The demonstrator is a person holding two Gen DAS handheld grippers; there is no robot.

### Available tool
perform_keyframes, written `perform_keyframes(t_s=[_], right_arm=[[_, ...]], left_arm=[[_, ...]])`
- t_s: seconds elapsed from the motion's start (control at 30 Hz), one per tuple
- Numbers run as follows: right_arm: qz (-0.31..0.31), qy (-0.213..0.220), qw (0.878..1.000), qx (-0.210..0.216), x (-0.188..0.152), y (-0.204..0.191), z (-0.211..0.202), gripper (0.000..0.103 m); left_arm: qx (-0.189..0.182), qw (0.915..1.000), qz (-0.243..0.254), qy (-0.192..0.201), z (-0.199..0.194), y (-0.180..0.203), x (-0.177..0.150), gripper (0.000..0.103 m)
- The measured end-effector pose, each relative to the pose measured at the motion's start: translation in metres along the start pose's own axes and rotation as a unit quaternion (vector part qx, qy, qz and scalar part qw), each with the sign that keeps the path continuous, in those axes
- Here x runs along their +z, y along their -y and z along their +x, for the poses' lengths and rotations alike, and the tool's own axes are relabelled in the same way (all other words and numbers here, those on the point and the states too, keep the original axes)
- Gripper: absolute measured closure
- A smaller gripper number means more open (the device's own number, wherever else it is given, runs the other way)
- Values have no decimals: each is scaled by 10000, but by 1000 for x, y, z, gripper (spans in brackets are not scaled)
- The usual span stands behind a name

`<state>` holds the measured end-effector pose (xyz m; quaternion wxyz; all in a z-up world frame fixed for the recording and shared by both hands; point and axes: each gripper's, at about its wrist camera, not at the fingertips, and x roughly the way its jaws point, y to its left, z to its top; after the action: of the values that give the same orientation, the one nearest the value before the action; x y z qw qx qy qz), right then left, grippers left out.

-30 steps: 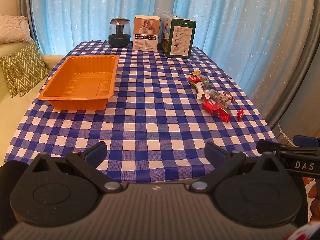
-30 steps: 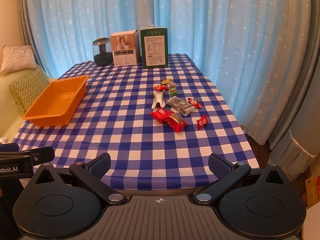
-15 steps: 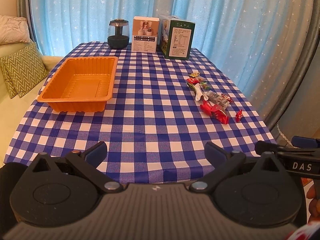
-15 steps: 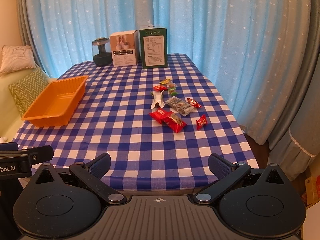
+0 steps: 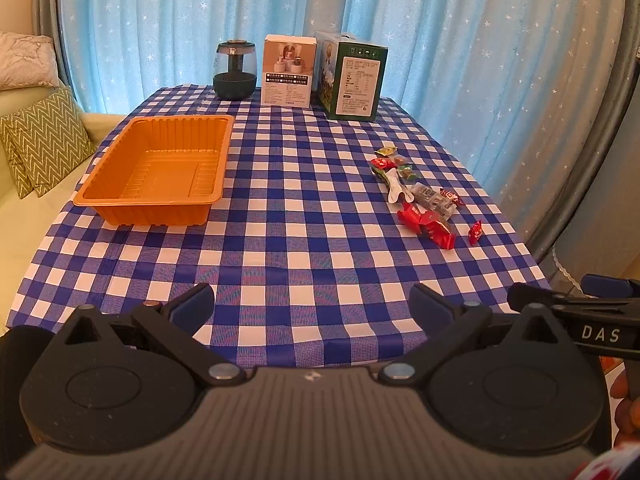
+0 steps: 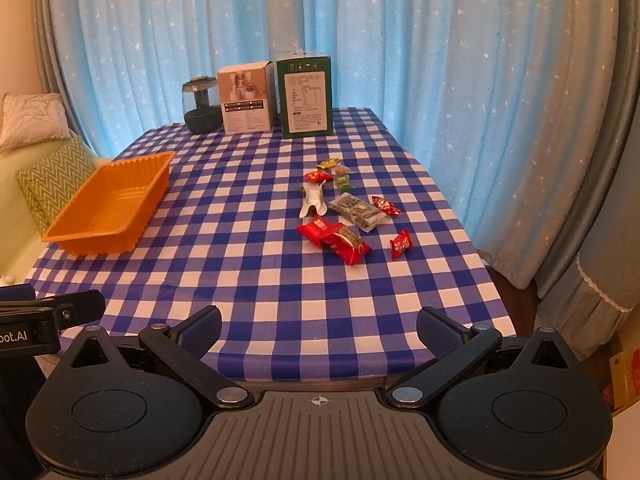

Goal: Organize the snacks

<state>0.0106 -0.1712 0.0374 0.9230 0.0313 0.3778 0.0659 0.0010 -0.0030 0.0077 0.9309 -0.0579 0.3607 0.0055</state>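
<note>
Several wrapped snacks [image 5: 424, 200] lie in a loose pile on the right side of the blue checked table; in the right wrist view the snack pile [image 6: 344, 212] sits mid-table. An empty orange tray [image 5: 156, 168] stands on the left; it also shows in the right wrist view [image 6: 108, 208]. My left gripper [image 5: 312, 308] is open and empty, held at the table's near edge. My right gripper [image 6: 318, 332] is open and empty, also at the near edge, well short of the snacks.
At the table's back stand a dark jar [image 5: 235, 70], a white box [image 5: 289, 72] and a green box [image 5: 354, 76]. Blue curtains hang behind. A sofa with a zigzag cushion [image 5: 40, 140] is on the left. The right gripper's side [image 5: 580, 312] shows at the left view's right edge.
Both grippers have drawn back slightly and tilted, so the table appears a little lower and farther. Nothing on the table has moved. Both grippers stay open.
</note>
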Motion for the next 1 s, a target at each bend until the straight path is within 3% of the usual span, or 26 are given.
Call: perform_keyframes(t_s=[1.0], right_arm=[[9,-1,10000,-3,2,5,-2,0]], left_arm=[[-15,10000,-5,7,-1,-1,0,0]])
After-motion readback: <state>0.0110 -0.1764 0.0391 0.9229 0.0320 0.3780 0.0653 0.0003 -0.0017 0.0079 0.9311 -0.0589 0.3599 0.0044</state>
